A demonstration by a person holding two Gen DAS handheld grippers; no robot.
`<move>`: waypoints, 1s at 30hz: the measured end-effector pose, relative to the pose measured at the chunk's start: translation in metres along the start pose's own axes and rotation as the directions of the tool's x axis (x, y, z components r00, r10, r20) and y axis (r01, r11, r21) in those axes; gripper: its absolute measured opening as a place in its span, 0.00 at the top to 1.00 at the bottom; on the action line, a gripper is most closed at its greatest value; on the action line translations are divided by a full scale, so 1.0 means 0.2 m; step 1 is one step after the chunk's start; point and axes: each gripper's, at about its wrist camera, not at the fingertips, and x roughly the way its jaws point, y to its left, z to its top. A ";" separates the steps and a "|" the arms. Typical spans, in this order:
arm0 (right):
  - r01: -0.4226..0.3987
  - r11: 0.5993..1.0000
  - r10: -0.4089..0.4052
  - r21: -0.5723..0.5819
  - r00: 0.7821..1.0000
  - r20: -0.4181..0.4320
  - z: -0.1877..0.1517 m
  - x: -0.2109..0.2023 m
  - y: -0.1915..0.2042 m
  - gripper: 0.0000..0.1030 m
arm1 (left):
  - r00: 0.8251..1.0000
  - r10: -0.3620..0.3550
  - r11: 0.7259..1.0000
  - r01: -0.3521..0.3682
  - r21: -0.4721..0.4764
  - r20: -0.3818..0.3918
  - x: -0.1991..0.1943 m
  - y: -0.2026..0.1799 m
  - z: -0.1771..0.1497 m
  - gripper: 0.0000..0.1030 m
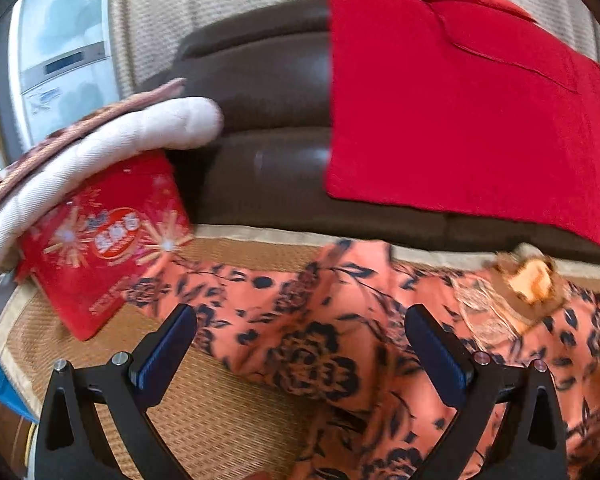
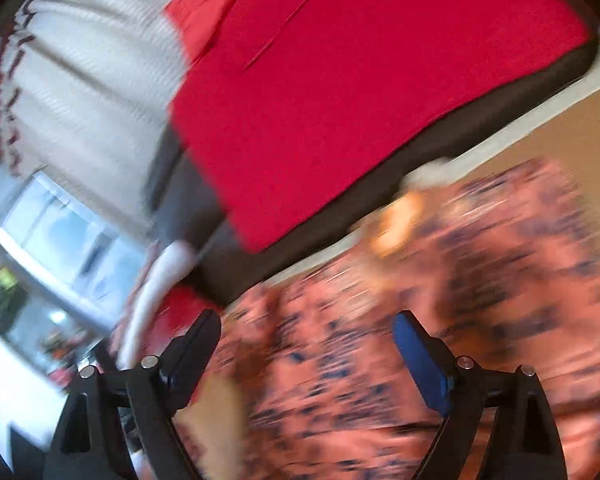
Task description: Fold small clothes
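Hovering over a floral orange garment (image 1: pixel 332 340) spread on a woven mat (image 1: pixel 204 420), long axis running left to right beneath both tools. Left hand-held gripper (image 1: pixel 300 344) wide open, holding nothing, cloth directly ahead and below. Right hand-held gripper (image 2: pixel 306 354) likewise spread wide and empty above blurred fabric. Neither hand clearly nearer. Red cloth (image 1: pixel 460 120) draped behind on a brown sofa (image 1: pixel 260 92).
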 end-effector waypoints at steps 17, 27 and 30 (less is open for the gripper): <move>0.263 0.964 -0.253 0.029 0.948 -0.193 0.09 0.17 -0.47 0.61 | 0.979 0.148 0.941 -0.096 0.324 -0.139 0.26 -0.45 -0.21 0.00; 0.247 0.969 -0.234 0.009 0.930 -0.282 0.08 0.15 -0.50 0.61 | 0.952 0.287 0.879 -0.215 0.426 -0.110 0.38 -0.47 -0.29 0.00; 0.224 0.975 -0.221 -0.006 0.955 -0.196 0.11 0.07 -0.46 0.60 | 0.941 0.331 0.853 -0.266 0.449 -0.072 0.39 -0.48 -0.29 0.00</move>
